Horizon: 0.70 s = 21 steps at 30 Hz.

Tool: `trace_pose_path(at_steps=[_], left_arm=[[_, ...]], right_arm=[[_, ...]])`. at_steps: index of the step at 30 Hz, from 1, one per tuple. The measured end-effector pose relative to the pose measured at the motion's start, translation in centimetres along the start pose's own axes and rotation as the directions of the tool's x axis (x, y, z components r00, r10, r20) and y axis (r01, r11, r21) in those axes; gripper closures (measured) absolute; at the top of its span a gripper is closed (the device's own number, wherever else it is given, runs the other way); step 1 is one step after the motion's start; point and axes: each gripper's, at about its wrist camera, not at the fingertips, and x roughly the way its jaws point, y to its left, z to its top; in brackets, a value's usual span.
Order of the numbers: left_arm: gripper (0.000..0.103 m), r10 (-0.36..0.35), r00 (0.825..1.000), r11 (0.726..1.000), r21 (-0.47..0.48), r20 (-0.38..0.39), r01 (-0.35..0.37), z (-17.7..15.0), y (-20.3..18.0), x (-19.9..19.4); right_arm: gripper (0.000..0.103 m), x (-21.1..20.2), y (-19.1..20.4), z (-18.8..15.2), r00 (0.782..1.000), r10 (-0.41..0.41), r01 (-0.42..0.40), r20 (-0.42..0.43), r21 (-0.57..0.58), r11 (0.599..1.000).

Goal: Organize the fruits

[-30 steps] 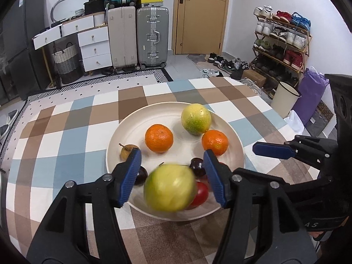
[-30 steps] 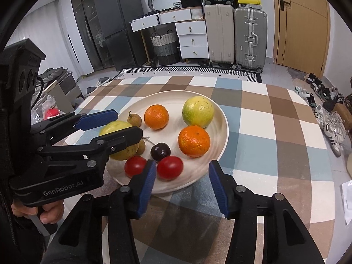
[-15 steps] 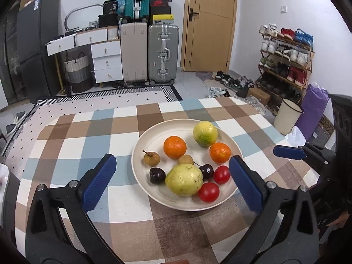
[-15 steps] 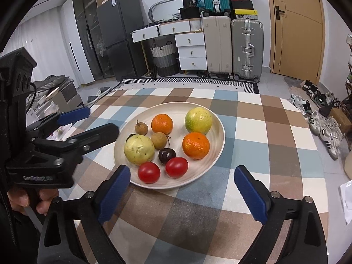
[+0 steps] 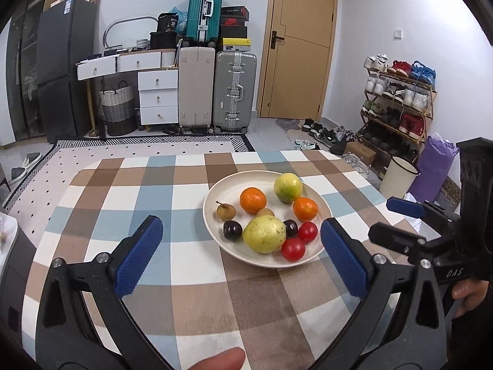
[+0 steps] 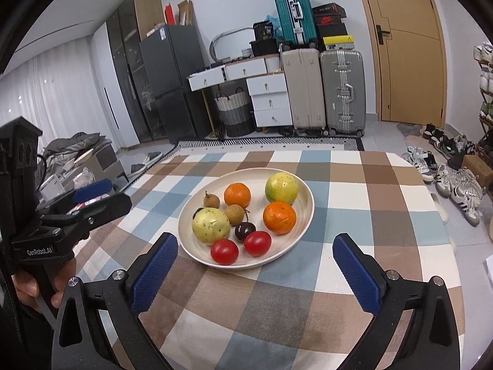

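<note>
A cream plate on the checked tablecloth holds several fruits: a yellow-green guava, a green citrus, two oranges, two red tomatoes, dark plums and small brown longans. My left gripper is open and empty, back from the plate's near rim. My right gripper is open and empty, also short of the plate. Each gripper shows at the edge of the other's view.
The checked table ends close behind the plate. Beyond it are suitcases, white drawers, a door, a shoe rack and a white bin on the right.
My left gripper let go of the yellow-green guava onto the plate, opened wide and pulled back. My right gripper also opened wide and drew back from the plate.
</note>
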Motion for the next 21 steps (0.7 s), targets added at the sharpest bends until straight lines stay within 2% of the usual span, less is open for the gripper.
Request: trace_pose_path(at_steps=[11,21], left_arm=[[0.001,0.012,0.999,1.0,0.013,0.053,-0.013,-3.7,-0.1,-3.1],[0.001,0.028,0.996,1.0,-0.016,0.089,-0.027,-5.2,-0.1,-2.2]], right_arm=[[0.001,-2.7,0.4,-2.0,0.996,0.0,0.002,0.085,-0.016,1.0],[0.001,-3.6,0.9,-3.6,0.988,-0.026,0.035,0.151,-0.054,0.998]])
